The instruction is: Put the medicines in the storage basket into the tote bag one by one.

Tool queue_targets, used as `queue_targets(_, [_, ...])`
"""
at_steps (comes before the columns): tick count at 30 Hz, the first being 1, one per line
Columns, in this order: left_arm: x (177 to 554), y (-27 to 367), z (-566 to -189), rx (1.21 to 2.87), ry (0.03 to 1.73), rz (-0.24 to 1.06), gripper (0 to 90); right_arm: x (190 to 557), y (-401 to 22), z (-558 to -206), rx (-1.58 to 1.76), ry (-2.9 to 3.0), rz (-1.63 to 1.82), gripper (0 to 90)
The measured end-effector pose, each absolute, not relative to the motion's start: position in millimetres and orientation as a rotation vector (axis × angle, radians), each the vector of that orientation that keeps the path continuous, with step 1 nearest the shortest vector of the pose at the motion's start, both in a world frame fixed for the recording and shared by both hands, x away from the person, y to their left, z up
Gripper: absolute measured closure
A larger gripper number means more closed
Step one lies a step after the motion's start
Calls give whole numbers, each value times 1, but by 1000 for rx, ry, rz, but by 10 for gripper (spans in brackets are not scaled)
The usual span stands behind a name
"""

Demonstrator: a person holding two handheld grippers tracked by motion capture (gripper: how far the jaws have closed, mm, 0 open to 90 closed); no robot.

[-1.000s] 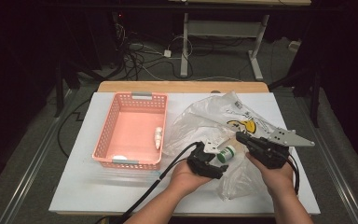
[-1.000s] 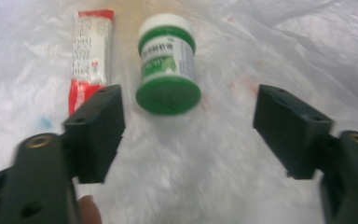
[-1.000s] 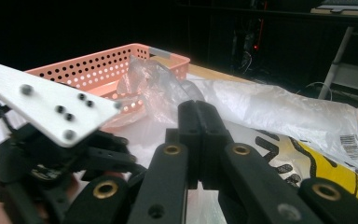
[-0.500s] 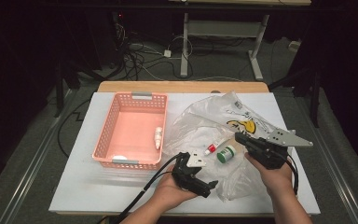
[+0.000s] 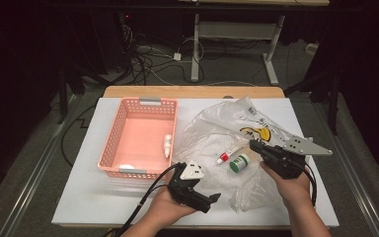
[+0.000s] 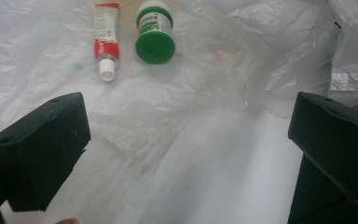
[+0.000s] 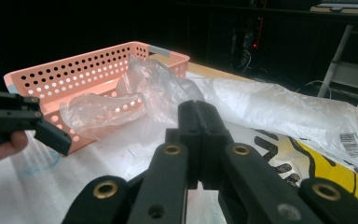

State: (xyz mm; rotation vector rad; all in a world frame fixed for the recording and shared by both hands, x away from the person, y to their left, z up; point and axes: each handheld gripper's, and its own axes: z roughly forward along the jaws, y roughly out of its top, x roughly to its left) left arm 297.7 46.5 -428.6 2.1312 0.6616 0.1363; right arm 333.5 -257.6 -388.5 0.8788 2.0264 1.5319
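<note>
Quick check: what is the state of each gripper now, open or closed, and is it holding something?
Left gripper: open, jaws have just been opening, nothing between them.
Right gripper: closed; whether it pinches the plastic bag cannot be told.

Left claw [image 5: 216, 197] agape, right claw [image 5: 252, 144] closed

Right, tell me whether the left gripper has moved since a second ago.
Yes. The left gripper, jaws open and empty, has pulled back from the green-capped jar toward the table's near edge, while the pink perforated plastic basket stays put.

text: none legible | plastic bag [image 7: 307, 126]: barcode, black-on-yellow print, unreadable | tube [image 6: 106, 39], green jar [image 6: 154, 31]: labels blurred
</note>
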Motion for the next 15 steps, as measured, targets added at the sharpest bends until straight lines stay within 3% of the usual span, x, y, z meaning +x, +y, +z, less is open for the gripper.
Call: queue_targets(15, [295, 96, -412, 2071, 742, 196, 0, 333, -258, -388, 880, 2028, 1531, 900])
